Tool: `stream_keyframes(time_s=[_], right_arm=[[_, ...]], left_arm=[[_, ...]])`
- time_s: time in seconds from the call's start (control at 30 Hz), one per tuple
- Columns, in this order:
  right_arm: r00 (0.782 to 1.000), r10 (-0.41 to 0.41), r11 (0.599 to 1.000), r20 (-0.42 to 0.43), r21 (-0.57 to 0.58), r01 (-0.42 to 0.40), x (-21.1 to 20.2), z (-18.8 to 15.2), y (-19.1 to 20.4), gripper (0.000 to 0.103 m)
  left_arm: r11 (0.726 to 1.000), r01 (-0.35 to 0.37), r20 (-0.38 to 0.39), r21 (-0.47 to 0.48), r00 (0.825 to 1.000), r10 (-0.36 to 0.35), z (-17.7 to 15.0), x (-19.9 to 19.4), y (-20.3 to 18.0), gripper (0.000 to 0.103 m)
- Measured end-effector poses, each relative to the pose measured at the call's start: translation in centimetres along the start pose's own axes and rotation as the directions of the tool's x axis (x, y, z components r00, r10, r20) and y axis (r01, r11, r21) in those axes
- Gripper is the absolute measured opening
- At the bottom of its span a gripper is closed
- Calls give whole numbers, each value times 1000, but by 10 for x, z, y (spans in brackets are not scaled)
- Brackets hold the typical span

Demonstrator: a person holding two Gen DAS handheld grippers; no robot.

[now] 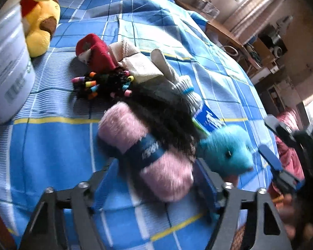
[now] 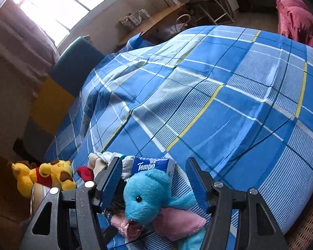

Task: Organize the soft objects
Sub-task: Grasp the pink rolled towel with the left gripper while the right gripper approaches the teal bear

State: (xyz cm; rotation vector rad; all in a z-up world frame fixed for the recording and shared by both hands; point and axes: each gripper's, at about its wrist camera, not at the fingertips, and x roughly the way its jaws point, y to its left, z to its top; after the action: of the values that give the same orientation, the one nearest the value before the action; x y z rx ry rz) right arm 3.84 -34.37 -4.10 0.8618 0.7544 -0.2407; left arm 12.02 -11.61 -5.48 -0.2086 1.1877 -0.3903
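A blue, white and yellow checked bed cover (image 2: 229, 95) carries a heap of soft things, and the fluffy pink yarn skein with a dark blue paper band (image 1: 148, 152) serves as the landmark. In the left wrist view the left tool (image 1: 154, 179) stands open around the near end of that skein, one blue-padded finger on each side; the picture is smeared with motion, so I cannot tell whether the pads touch the yarn. Just behind the skein lies a dark, curly mass of hair or fibre (image 1: 162, 108), its edges hard to make out, with a cluster of coloured beads (image 1: 102, 84) at its far end. Beyond that are a red plush piece (image 1: 96, 51), beige folded cloths (image 1: 135, 64) and a white sock with a blue stripe (image 1: 185, 87). Right of the skein sits a turquoise plush animal with pink fabric parts (image 2: 148, 195), with a blue Tempo tissue pack (image 2: 152, 165) partly hidden behind it. Far behind and to the left of the skein, a yellow plush bear in a red shirt (image 1: 41, 18) leans beside a white cylindrical container (image 1: 8, 66) that is cut off by the frame. In the right wrist view the right tool (image 2: 154, 179) is open on either side of the turquoise animal without pressing it; the skein itself is mostly hidden there.
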Motion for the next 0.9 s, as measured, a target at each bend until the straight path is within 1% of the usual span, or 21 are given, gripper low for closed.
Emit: stream_keyframes(time_s=[0.07, 0.13, 0.17, 0.2, 0.23, 0.27, 0.33, 0.4, 0.53, 0.6, 0.67, 0.77, 0.9], right_arm=[[1000, 2, 1000, -5, -9, -2, 1, -1, 2, 64], [1000, 5, 1000, -15, -15, -5, 4, -2, 3, 64], [1000, 5, 1000, -19, -16, -5, 4, -2, 3, 64], [1000, 3, 1000, -24, -19, -4, 6, -2, 4, 64], [1000, 0, 1000, -25, -22, 0, 6, -2, 4, 64], [1000, -2, 1000, -27, -23, 1, 7, -2, 3, 64], [1000, -4, 1000, -27, -24, 3, 8, -1, 4, 64], [1000, -7, 1000, -27, -27, 6, 8, -1, 3, 64], [1000, -14, 999, -26, -53, 13, 8, -2, 7, 64], [999, -20, 998, -40, -68, 17, 11, -4, 10, 64], [997, -21, 996, -75, -92, 14, 17, -7, 14, 64], [992, -28, 989, -124, -148, 9, 26, -13, 23, 64], [987, -51, 976, -154, -217, 16, 33, -22, 33, 64]], left_arm=[[1000, -22, 0, -20, 1000, 22, 6, 11, 0, 81], [999, -24, -22, -29, 999, 23, 10, 24, 3, 81], [1000, -24, -30, -19, 999, 24, 11, 27, 2, 79], [1000, -30, -21, 4, 999, 30, 10, 27, 2, 71], [999, -34, -6, 37, 999, 34, 8, 24, 2, 52], [998, -14, -14, 59, 1000, 15, 6, 21, 3, 52], [997, 30, -12, 68, 999, -29, 0, 10, 13, 50], [995, 44, -13, 88, 999, -43, -10, -3, 24, 48], [992, 73, -61, 99, 996, -67, -34, -24, 50, 48], [992, 73, -84, 104, 994, -65, -46, -33, 61, 49], [992, 75, -111, 101, 992, -63, -56, -43, 72, 49], [994, 79, -107, 74, 992, -71, -67, -58, 84, 54], [994, 49, -79, 99, 996, -42, -77, -68, 87, 62]])
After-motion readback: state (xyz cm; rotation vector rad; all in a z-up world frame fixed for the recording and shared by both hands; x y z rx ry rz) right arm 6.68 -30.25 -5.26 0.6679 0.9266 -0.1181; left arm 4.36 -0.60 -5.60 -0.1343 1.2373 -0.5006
